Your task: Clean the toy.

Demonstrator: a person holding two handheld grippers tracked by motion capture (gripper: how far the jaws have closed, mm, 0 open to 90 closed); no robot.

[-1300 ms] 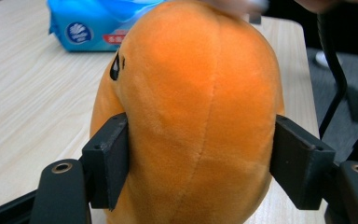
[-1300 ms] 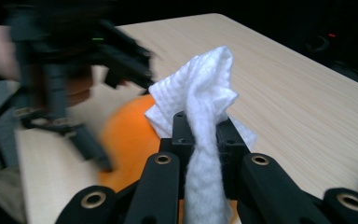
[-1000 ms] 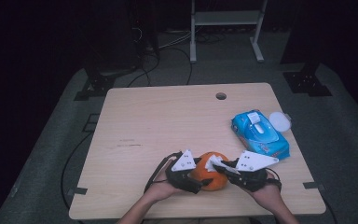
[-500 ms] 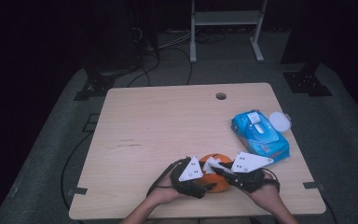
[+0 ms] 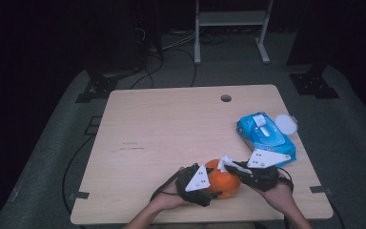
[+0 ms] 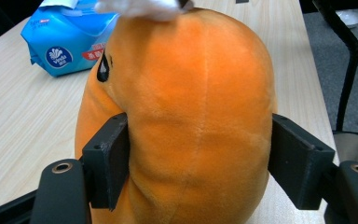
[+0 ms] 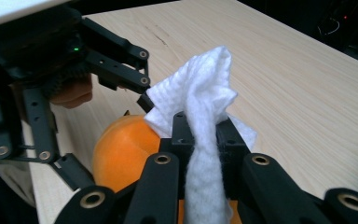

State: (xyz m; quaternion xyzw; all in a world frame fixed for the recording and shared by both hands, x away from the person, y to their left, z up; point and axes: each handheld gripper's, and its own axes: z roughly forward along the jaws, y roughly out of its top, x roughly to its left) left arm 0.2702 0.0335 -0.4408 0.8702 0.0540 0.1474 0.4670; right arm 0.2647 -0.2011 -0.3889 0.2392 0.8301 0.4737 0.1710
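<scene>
toy (image 5: 223, 181): orange plush, near the table's (image 5: 162, 129) front edge, right of its middle; base hidden by the grippers in the high view, bottom cut off in the left gripper view.
left gripper (image 5: 208, 191): jaws have just been closing; now pressed into the toy's two sides, plush bulging past them (image 6: 200, 116).
right gripper (image 5: 229, 165): jaws narrow, pinching a white wipe (image 7: 200, 107) at the toy's top; the pads are buried in the folds.
wipe: upper end bunched and free, lower end cut off by the frame; its contact with the toy (image 7: 121, 149) is covered by the jaws.
pack (image 5: 266, 136): blue, by the right edge; label too small to read.
disc (image 5: 286, 125): white, just beside the pack, at the right edge.
</scene>
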